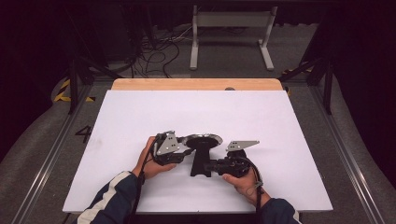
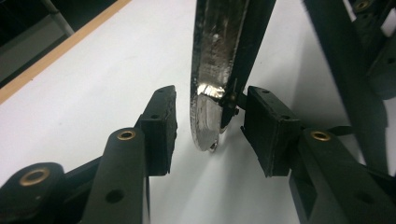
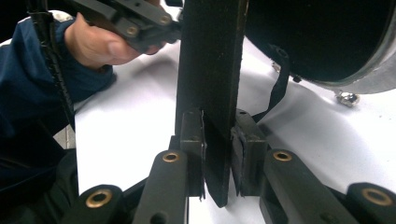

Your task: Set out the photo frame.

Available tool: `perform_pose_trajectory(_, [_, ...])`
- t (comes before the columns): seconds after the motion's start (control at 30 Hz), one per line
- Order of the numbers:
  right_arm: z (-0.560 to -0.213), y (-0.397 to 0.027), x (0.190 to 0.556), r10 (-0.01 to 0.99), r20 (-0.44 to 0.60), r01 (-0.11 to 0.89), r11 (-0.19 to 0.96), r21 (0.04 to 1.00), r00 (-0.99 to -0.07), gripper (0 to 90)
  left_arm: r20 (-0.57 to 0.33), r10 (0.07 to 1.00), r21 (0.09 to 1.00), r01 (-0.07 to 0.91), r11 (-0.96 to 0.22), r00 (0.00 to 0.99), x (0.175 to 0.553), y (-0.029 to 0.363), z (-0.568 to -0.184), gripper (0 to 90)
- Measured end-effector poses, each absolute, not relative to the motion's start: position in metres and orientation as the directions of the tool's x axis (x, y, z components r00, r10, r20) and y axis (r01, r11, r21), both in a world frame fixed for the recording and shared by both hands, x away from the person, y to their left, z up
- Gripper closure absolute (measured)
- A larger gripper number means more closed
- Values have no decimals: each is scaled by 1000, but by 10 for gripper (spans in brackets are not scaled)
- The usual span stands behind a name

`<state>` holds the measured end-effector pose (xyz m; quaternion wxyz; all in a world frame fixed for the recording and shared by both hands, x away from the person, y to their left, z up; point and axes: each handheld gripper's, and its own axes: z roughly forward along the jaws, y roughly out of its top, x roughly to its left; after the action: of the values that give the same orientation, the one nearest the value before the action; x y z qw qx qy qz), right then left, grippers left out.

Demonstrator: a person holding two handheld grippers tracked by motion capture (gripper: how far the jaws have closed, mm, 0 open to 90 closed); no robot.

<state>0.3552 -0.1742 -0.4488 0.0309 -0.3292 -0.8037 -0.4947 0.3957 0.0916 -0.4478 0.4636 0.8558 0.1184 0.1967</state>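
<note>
While the pan [image 1: 203, 141] lies on the white desk [image 1: 140, 116] with its handle [image 1: 201, 161] pointing toward me, the high view shows my left tongs [image 1: 183, 150] at its near-left rim and my right tongs [image 1: 212, 166] level against the handle's right side, so nothing looks lifted yet. In the left gripper view those tongs stand open astride the pan's metal rim [image 2: 210, 93], pads clear of it. In the right gripper view my tongs [image 3: 218, 149] are clamped on the handle.

A white worktop [image 1: 196, 116] with a wooden far edge stands on grey floor [image 1: 224, 65]; beyond it, tangled cables [image 1: 154, 51] and a white metal frame [image 1: 232, 35] in a dark room.
</note>
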Motion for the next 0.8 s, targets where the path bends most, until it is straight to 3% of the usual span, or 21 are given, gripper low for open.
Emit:
perform_pose_trajectory(0.3, [-449, -173, 355, 490, 379, 561, 302, 771, -785, 785, 271, 388, 815, 4, -579, 881, 396, 85, -453, 656])
perform_pose_trajectory(0.8, [-450, -174, 355, 513, 353, 558, 327, 762, -783, 782, 335, 418, 797, -16, -604, 845, 394, 83, -455, 680])
